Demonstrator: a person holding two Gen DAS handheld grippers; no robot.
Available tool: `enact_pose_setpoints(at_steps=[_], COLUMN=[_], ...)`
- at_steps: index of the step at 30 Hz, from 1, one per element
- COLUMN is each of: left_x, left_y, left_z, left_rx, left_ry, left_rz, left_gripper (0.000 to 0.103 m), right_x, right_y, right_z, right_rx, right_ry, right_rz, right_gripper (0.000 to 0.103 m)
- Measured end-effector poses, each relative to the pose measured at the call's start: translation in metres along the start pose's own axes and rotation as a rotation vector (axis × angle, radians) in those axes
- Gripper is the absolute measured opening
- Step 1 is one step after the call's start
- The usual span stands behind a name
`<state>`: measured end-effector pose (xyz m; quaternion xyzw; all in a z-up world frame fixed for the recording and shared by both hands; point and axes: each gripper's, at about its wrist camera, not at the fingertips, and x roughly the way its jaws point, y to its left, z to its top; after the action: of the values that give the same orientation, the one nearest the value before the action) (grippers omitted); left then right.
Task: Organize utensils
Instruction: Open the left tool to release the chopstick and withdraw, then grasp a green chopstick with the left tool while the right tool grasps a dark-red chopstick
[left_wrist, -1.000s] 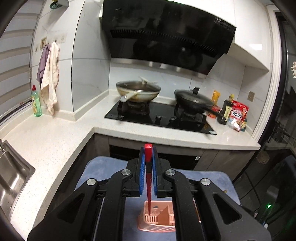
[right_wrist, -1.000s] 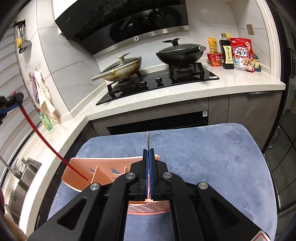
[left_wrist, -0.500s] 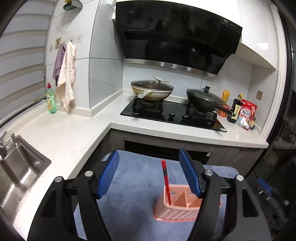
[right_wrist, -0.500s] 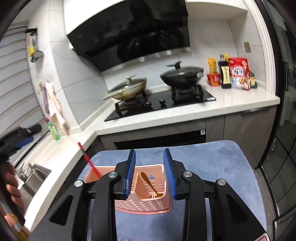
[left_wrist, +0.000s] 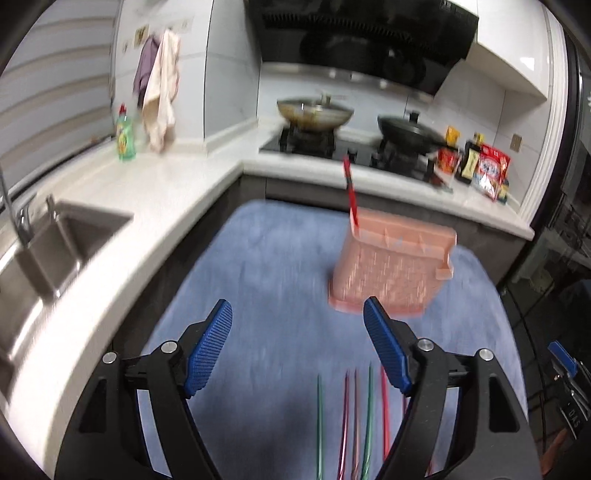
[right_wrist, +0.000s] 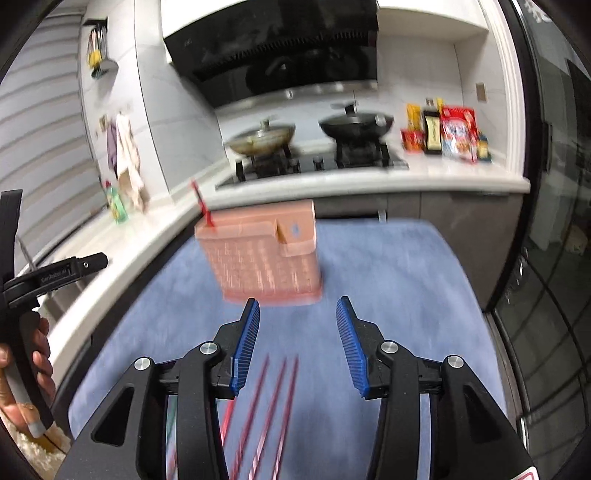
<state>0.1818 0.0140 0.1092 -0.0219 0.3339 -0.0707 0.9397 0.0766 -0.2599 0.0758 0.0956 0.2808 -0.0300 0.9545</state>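
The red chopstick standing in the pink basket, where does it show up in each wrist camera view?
Left wrist: red chopstick right of centre, rising from the left end of the pink basket.
Right wrist: red chopstick left of centre, at the pink basket's left corner.
Shared landmark: the green bottle on the counter.

Left gripper (left_wrist: 297, 345) jaws apart, pink basket (left_wrist: 391, 273), chopsticks (left_wrist: 354, 417)

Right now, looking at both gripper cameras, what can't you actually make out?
- Chopsticks on the mat: lower ends cut off by the left view's bottom edge; the gripper body hides some, so no count.
- Pink holder: both views see it side-on and blurred; contents hidden, apart from the red chopstick.
- Package labels: unreadable, too blurred.
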Motion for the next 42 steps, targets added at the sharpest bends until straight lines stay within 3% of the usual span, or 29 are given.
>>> enact_pose_setpoints(at_steps=[5,9,15,22,34,42], left_x=[0.0,0.004,-0.002,-0.007,-0.009,-0.004], left_y=[0.004,0.006,0.005,0.003,-0.004,-0.011], left_z=[-0.064,-0.108,-0.149,-0.178,-0.199,-0.207], left_rx=[0.021,0.022,0.028,0.052,0.062,0.081], left_ry=[0.075,0.153,0.189,0.211,0.231,0.255], left_rz=[0.024,0.038,0.031,0.023,0.003,0.001], left_gripper=[0.07,0.07,0.07,0.07,0.07,0.07], right_x=[-0.01,-0.01,-0.007,0.0,0.018,0.018], right_y=[0.004,0.008,0.016,0.028,0.032,0.028], right_z=[-0.065,-0.104,-0.148,-0.166,-0.18,-0.182], right_rx=[-0.03,-0.026,-0.001,-0.008,-0.012,0.005], right_ry=[0.089,0.154,0.213,0.226,0.264,0.258], right_rz=[-0.064,-0.063,-0.053,-0.04,-0.036,-0.025], right_gripper=[0.043,0.043,0.043,0.033,0.011,0.007])
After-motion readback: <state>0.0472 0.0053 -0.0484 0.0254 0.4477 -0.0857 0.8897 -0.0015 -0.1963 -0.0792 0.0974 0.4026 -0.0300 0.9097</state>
